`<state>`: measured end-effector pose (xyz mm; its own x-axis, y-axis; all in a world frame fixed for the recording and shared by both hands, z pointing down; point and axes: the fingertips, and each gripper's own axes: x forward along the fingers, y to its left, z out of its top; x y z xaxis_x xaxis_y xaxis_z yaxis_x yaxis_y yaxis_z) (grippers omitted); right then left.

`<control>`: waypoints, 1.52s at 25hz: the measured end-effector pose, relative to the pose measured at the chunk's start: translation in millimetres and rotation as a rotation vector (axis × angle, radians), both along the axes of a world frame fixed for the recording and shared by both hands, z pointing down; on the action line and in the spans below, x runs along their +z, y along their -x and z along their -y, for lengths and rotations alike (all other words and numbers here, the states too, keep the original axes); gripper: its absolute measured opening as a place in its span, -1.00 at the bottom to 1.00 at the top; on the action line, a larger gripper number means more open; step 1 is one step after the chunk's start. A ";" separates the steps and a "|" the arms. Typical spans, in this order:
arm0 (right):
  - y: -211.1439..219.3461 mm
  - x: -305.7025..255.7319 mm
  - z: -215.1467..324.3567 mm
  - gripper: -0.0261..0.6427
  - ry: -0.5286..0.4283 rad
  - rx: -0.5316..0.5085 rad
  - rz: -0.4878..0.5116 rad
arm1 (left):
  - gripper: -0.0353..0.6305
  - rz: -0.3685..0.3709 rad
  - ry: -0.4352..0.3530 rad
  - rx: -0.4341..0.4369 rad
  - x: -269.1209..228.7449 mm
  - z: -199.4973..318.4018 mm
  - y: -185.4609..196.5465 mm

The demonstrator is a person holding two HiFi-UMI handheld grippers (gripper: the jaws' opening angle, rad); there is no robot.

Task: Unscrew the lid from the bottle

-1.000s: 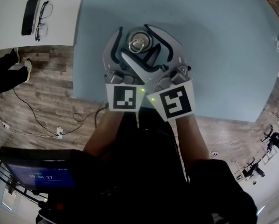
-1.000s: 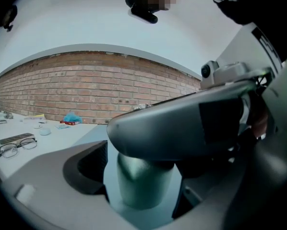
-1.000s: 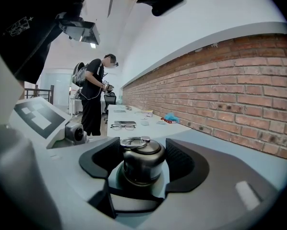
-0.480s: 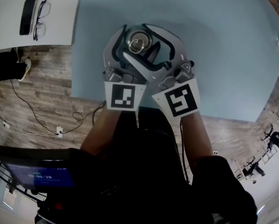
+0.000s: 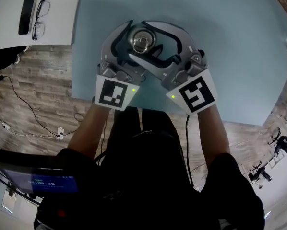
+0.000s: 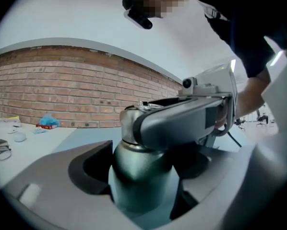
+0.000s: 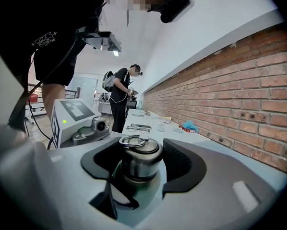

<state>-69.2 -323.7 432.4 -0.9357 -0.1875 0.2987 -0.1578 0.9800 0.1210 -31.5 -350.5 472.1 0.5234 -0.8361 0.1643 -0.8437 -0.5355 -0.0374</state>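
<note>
Your hands have swung outward, jaws just closing. The left tool (image 6: 142, 175) clamps the bottle (image 6: 138, 186) steady on the counter (image 5: 230, 42), and the right tool (image 7: 141, 166) grips the lid (image 7: 141, 153) for twisting.

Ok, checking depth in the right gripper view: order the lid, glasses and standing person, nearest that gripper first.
1. lid, between the jaws.
2. glasses, beyond it, centre.
3. standing person, far back, left.
</note>
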 end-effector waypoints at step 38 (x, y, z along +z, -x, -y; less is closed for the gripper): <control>8.8 -0.1 4.7 -0.12 0.034 -0.091 0.060 | 0.22 0.041 0.061 0.371 8.8 -2.8 0.6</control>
